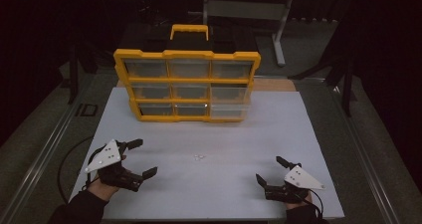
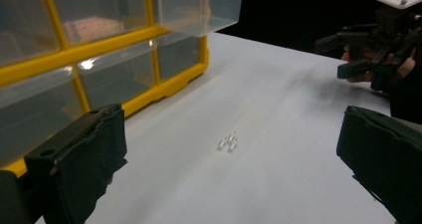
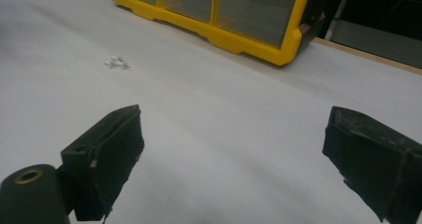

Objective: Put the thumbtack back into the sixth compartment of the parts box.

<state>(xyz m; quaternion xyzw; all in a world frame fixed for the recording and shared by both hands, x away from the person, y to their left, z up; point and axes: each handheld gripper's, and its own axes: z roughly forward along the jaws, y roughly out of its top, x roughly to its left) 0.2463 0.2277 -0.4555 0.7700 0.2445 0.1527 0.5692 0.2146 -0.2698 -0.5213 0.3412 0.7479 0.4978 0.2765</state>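
A white table (image 1: 298, 129) carries a yellow drawer box (image 1: 186, 84) standing upright at the 12 o'clock end, as seen from the high view. The box has a yellow carry handle (image 1: 189, 31) on top and three rows of three clear drawers. The lower right drawer (image 1: 228, 110) sticks out slightly from the frame; in the left gripper view one clear drawer (image 2: 199, 7) projects past the yellow frame.

A small cluster of pale pieces (image 1: 199, 157) lies on the bare table surface near the middle, at 6 o'clock from the box and well apart from it. What the pieces are cannot be told at this size. They lie between the two grippers, touching neither.

The left gripper (image 1: 139, 159) sits at about 8 o'clock on the table, held by a hand (image 1: 102, 186) in a dark sleeve. Its jaws stand wide apart with nothing between them; the pieces (image 2: 228, 141) lie ahead of it.

The right gripper (image 1: 269, 170) sits at about 4 o'clock, near the table's front edge. Its jaws also stand wide apart and empty. In its own view the pieces (image 3: 116, 62) lie at 11 o'clock, and the box corner (image 3: 283, 47) at 1 o'clock.
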